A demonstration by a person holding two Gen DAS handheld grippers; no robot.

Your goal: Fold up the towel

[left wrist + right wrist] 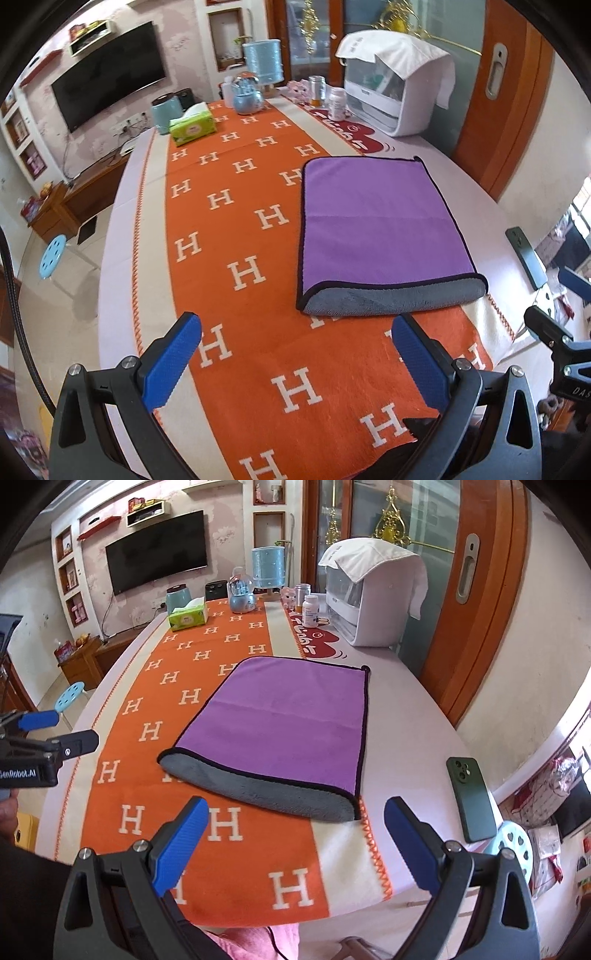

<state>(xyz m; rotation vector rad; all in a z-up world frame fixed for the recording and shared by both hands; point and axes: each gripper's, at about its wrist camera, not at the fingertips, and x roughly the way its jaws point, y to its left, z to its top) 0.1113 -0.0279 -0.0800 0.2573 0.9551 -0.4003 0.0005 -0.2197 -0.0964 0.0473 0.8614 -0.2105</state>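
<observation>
- Purple towel (384, 225) lies folded over, flat on the bench (461, 177), just ahead of both tongs.
- Left tongs (297, 356) spread wide, holding nothing.
- Right tongs (295, 836) same, phone (471, 799) off to their right.

the towel (384, 225) (284, 727) is purple on its upper face with a dark piped border and a grey fleecy underside, and it lies flat, folded over once so that the grey layer shows along its rounded near edge. a faint crease runs across the purple face about midway. it rests on the right-hand part of the orange h-patterned table runner (236, 236) (147, 738), its left portion over the orange field and its right edge reaching the runner's cream border.
</observation>
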